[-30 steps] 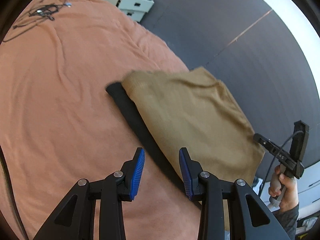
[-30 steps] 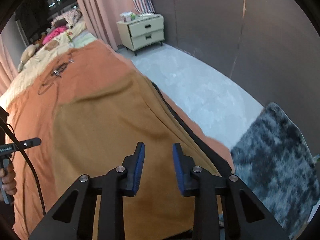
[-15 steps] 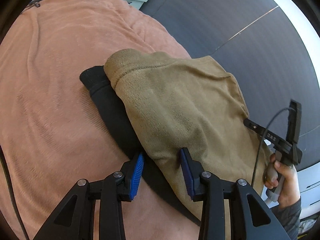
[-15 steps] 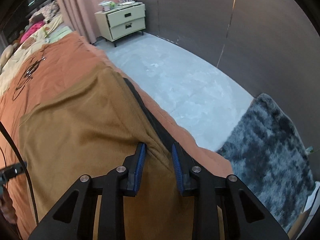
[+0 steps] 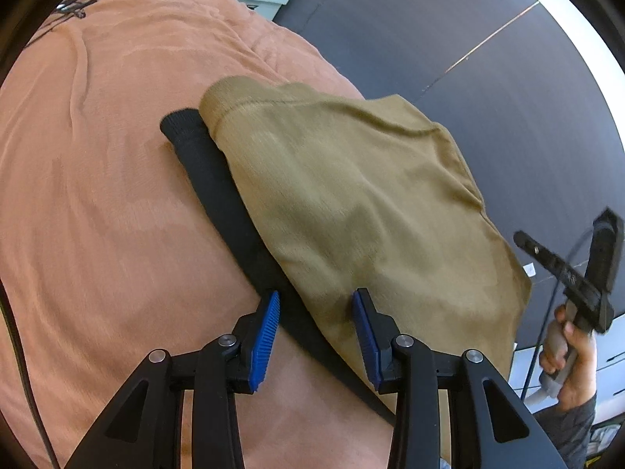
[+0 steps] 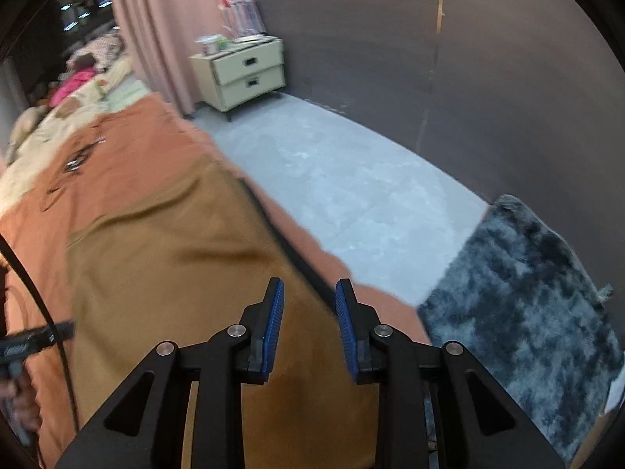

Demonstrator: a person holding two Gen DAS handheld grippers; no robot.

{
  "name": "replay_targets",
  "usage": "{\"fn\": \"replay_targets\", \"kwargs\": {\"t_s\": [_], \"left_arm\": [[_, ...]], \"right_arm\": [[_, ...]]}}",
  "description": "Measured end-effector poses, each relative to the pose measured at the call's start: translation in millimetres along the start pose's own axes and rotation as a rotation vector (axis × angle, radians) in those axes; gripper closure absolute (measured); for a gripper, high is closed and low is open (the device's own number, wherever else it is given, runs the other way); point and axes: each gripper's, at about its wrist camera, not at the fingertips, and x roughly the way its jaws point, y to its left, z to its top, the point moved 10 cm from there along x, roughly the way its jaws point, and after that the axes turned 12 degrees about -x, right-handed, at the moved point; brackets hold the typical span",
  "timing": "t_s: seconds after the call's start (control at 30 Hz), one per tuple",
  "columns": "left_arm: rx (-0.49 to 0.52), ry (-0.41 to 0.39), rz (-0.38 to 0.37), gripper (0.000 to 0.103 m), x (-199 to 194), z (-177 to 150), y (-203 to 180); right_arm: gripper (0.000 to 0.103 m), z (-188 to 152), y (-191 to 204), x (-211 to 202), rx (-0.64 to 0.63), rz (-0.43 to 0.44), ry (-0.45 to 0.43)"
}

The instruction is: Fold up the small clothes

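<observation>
Garment [image 5: 351,203] atop cloth strip [image 5: 230,219], on bedspread [image 5: 97,195]

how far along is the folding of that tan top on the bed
Early to midway. The tan top lies flattened over a black garment on the orange bedspread. Both claws, left and right, hover open over its near edge, gripping nothing. Folding over remains.
</observation>
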Motion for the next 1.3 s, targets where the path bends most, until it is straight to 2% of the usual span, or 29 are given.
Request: {"fn": "replay_targets", "kwargs": {"t_s": [0.1, 0.17, 0.23, 0.43, 0.5, 0.6, 0.77, 0.8, 0.83, 0.9, 0.97, 1.07, 1.17, 1.23, 1.3], "left_arm": [[-0.008, 0.008, 0.008, 0.063, -1.1, -10.5, -4.0], [-0.01, 0.015, 0.01, 0.063, -2.0, -17.4, -7.6], [-0.002, 0.024, 0.014, 0.063, -1.9, -27.4, -12.9], [0.009, 0.07, 0.019, 0.061, 5.2, -61.8, -25.1], [0.013, 0.08, 0.025, 0.061, 4.7, -71.1, -26.1], [0.017, 0.087, 0.031, 0.061, -3.3, -82.7, -28.8], [0.064, 0.029, 0.037, 0.061, -43.4, -97.5, -38.1], [0.071, 0.014, 0.034, 0.061, -53.8, -100.5, -39.8], [0.08, 0.0, 0.033, 0.061, -64.3, -103.3, -41.3], [0.102, -0.032, 0.041, 0.057, -85.3, -108.6, -44.0], [0.109, -0.072, 0.035, 0.037, -109.2, -115.0, -45.9], [0.124, -0.135, 0.014, 0.017, -147.1, -127.3, -49.1], [0.155, -0.191, 0.015, 0.005, -174.4, -139.6, -54.3], [0.172, -0.221, 0.021, 0.002, -189.8, -146.7, -54.9], [0.191, -0.257, 0.03, 0.001, -206.1, -155.2, -54.8]], "right_arm": [[0.078, -22.0, 7.0, -9.8, -0.034, 0.04, 0.001], [0.078, -35.1, 0.9, -7.3, -0.034, 0.033, 0.029], [0.079, -45.3, -9.0, -0.4, -0.015, 0.009, 0.052], [0.081, -67.8, -35.0, -0.3, 0.054, -0.139, 0.113], [0.081, -69.7, -32.3, -7.3, 0.072, -0.129, 0.108], [0.081, -73.7, -27.3, -28.8, 0.079, -0.123, 0.086], [0.077, -92.0, -6.6, -87.4, 0.071, -0.1, 0.029], [0.069, -95.2, -3.3, -97.0, 0.073, -0.093, 0.019], [0.05, -104.3, 0.9, -111.8, 0.075, -0.089, 0.008], [0.029, -109.8, 9.4, -134.5, 0.07, -0.092, -0.027], [0.028, -117.9, 20.9, -156.1, 0.07, -0.07, -0.053], [0.019, -133.1, 37.0, -187.0, 0.059, -0.07, -0.089], [0.01, -148.5, 49.4, -218.7, 0.053, -0.066, -0.126], [0.0, -162.1, 60.2, -237.9, 0.034, -0.055, -0.152], [0.0, -170.2, 65.7, -248.4, 0.027, -0.042, -0.17]]}}
